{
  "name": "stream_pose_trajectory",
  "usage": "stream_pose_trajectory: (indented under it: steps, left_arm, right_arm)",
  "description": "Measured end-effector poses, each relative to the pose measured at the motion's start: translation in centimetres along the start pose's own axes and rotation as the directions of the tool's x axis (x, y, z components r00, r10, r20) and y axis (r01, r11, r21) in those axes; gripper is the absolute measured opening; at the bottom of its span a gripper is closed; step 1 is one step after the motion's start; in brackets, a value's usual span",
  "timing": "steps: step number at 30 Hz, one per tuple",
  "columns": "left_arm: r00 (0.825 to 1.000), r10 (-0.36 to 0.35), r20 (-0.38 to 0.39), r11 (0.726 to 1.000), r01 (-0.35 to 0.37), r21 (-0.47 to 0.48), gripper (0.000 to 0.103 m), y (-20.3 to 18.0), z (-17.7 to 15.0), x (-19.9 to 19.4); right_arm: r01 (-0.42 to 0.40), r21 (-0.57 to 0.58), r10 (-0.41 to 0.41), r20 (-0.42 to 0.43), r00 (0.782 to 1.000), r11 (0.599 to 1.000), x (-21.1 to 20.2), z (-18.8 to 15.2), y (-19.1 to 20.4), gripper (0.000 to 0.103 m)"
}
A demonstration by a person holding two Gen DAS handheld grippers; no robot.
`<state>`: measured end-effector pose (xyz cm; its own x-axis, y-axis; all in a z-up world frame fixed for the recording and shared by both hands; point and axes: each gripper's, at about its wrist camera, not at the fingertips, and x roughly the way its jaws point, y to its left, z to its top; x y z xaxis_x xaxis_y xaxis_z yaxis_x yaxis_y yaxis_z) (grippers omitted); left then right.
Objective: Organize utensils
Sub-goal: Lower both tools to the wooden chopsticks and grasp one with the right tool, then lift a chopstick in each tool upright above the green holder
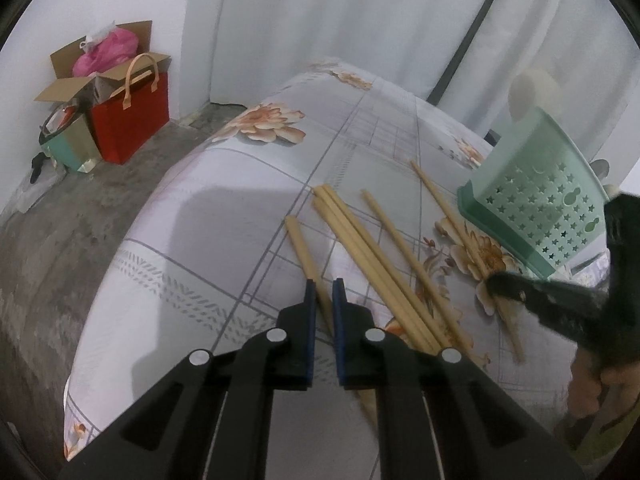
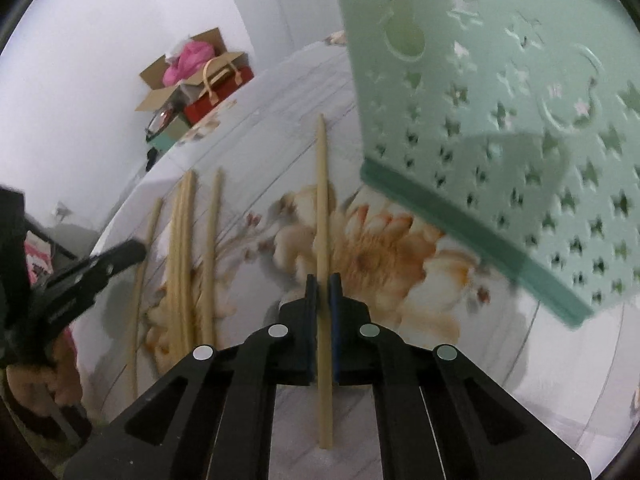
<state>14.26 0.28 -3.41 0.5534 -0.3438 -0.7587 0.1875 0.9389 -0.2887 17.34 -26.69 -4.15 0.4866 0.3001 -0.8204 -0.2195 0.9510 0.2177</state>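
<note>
Several pale wooden chopsticks (image 1: 360, 240) lie on a floral cloth (image 1: 180, 248). My left gripper (image 1: 324, 282) is shut on the leftmost chopstick (image 1: 300, 244), which runs between the blue pads. In the right wrist view, my right gripper (image 2: 323, 278) is shut on a single chopstick (image 2: 321, 180) that points straight ahead. This gripper also shows in the left wrist view (image 1: 494, 284), clamped on the same stick (image 1: 440, 200). A mint-green utensil holder (image 2: 500, 100) with star-shaped holes stands tilted just right of it, seen smaller in the left view (image 1: 536, 200). The left gripper (image 2: 138, 250) shows at the left edge beside the loose sticks (image 2: 184, 240).
The cloth-covered surface drops off on the left to a grey concrete floor (image 1: 80, 232). Against the wall there stand a red bag (image 1: 132, 120) and an open cardboard box (image 1: 100, 64) with pink stuff in it. White curtains (image 1: 360, 20) hang behind. A hand (image 2: 36, 380) holds the left gripper.
</note>
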Motion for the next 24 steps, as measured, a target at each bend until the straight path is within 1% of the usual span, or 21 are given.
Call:
stream_pose_trajectory:
  steps: [3,5,7,9,11,12,14,18,21,24]
  left_arm:
    - [1.000,-0.006,-0.013,1.000,0.006,-0.004,0.007,-0.1,-0.1,-0.2]
    - [1.000,-0.007,-0.027,1.000,0.007,-0.004,0.007,0.0,-0.2,-0.4]
    - [0.999,-0.004,-0.037,1.000,0.004,0.000,0.008,0.0,-0.1,-0.5]
    - [0.999,0.001,-0.047,1.000,0.000,0.007,0.009,0.0,0.0,-0.5]
    - [0.999,0.007,-0.053,1.000,-0.007,0.013,0.009,0.0,0.1,-0.3]
    - [0.998,0.014,-0.058,1.000,-0.013,0.021,0.009,-0.1,0.2,-0.2]
    - [0.997,0.033,-0.069,0.999,-0.030,0.045,0.009,-0.3,0.5,0.1]
    - [0.993,0.085,-0.079,0.991,-0.076,0.110,0.011,-1.1,1.1,0.7]
    - [0.991,0.107,-0.080,0.987,-0.096,0.132,0.011,-1.3,1.5,1.2]
    - [0.990,0.114,-0.079,0.985,-0.103,0.136,0.011,-1.3,2.0,1.6]
  right_arm:
    - [-0.030,0.005,0.030,-0.043,0.999,1.000,-1.1,-1.8,0.0,0.004]
    - [-0.033,0.001,0.033,-0.071,0.997,0.999,-1.8,-2.7,0.0,0.004]
    - [-0.051,-0.007,0.050,-0.116,0.992,0.999,-2.6,-3.7,-0.1,0.004]
    - [-0.058,-0.008,0.056,-0.143,0.988,0.998,-2.8,-3.9,-0.2,0.006]
    - [-0.049,-0.017,0.046,-0.132,0.990,0.999,-3.1,-3.7,-0.3,0.008]
    - [-0.034,-0.024,0.031,-0.120,0.992,0.999,-3.0,-3.2,-0.3,0.010]
    - [-0.032,-0.028,0.029,-0.099,0.995,0.999,-3.0,-2.5,-0.4,0.013]
    - [-0.023,-0.060,0.018,-0.079,0.997,0.998,-0.8,-0.4,0.7,0.013]
    - [-0.013,-0.102,0.008,-0.051,0.999,0.995,0.0,0.6,1.7,0.013]
    - [-0.012,-0.101,0.008,-0.040,0.999,0.995,0.7,1.5,2.1,0.013]
